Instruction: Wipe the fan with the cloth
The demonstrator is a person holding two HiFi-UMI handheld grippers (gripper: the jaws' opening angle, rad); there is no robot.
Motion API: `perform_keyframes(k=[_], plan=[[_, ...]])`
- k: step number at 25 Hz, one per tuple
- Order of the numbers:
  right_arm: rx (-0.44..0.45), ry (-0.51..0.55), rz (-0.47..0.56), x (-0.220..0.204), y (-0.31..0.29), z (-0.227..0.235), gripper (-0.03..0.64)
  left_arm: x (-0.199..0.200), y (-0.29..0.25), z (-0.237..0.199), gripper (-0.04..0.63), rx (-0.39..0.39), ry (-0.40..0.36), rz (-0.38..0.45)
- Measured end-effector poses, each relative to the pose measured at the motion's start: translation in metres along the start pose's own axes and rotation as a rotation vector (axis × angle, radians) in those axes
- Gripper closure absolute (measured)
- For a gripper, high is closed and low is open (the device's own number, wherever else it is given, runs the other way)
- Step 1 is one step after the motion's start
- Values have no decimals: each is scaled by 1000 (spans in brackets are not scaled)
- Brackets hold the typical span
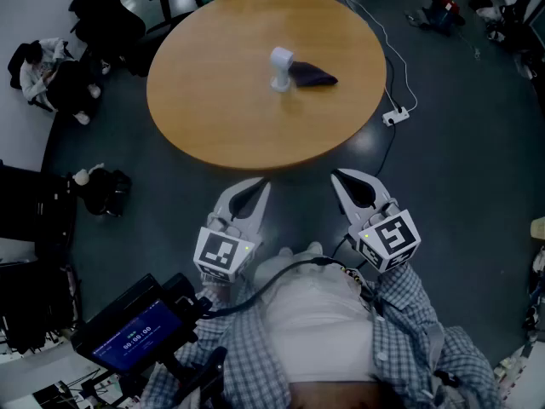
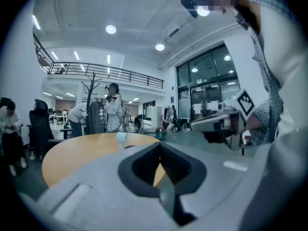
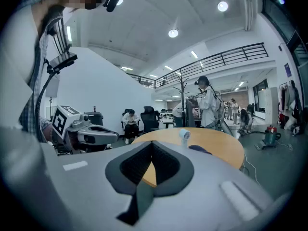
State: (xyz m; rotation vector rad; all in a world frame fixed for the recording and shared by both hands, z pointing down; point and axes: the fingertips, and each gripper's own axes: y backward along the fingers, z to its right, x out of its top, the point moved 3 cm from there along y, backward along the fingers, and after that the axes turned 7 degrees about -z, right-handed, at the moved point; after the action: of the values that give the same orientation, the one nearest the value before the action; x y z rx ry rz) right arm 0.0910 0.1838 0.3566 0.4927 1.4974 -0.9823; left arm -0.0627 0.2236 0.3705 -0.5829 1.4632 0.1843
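A small white fan point(image 1: 280, 66) stands upright near the middle of the round wooden table point(image 1: 213, 100). A dark cloth point(image 1: 312, 76) lies crumpled just right of it, touching its base. Both grippers hang close to my body, short of the table's near edge. My left gripper point(image 1: 263, 183) is shut and empty. My right gripper point(image 1: 336, 175) is shut and empty too. The left gripper view shows the fan point(image 2: 121, 137) far off over the shut jaws. In the right gripper view the fan point(image 3: 185, 134) and cloth point(image 3: 199, 149) sit ahead on the table.
A white power strip point(image 1: 395, 117) with its cable lies on the floor right of the table. A seated person point(image 1: 38, 71) and office chairs point(image 1: 106, 15) are at the far left. A bag point(image 1: 106, 190) sits on the floor left of me.
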Motion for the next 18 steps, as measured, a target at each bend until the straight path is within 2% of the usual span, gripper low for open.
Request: perform_keyframes(k=[18], plan=[[5, -30, -17, -6, 7, 4, 614, 0, -2, 7, 594, 7, -5, 1]])
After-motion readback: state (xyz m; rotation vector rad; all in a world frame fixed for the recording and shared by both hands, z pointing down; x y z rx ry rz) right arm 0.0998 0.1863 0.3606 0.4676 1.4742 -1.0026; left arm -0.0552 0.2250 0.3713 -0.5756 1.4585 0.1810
